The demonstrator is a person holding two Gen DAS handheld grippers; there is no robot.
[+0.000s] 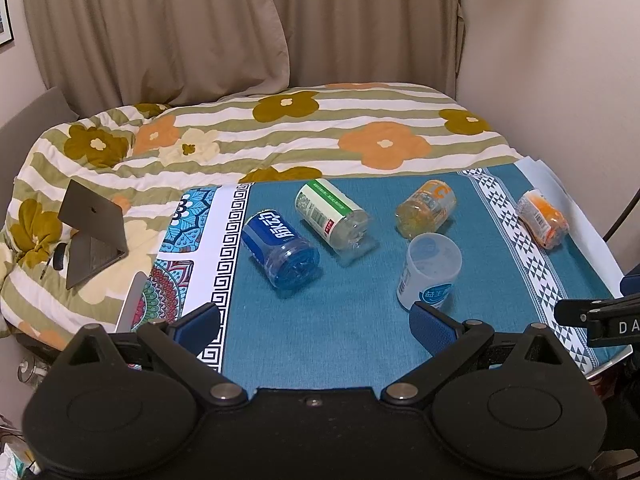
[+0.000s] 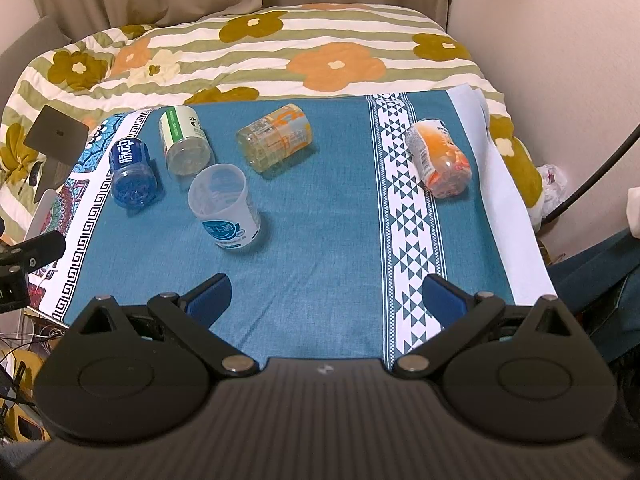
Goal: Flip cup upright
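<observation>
Several cut-bottle cups are on a teal cloth (image 1: 340, 320). A white cup with a blue label (image 1: 430, 270) stands upright, mouth up; it also shows in the right wrist view (image 2: 224, 210). A blue cup (image 1: 280, 250), a green-and-white cup (image 1: 330, 214), a yellow cup (image 1: 426, 208) and an orange cup (image 1: 542, 218) lie on their sides. My left gripper (image 1: 316, 326) is open and empty, its right finger just in front of the white cup. My right gripper (image 2: 326, 300) is open and empty above bare cloth near the front edge.
A flowered quilt (image 1: 280, 132) covers the bed behind the table. An open laptop (image 1: 92, 232) lies on it at the left. A wall (image 1: 560, 60) stands at the right, curtains (image 1: 200, 28) behind. The other gripper's body (image 1: 600, 320) shows at the right edge.
</observation>
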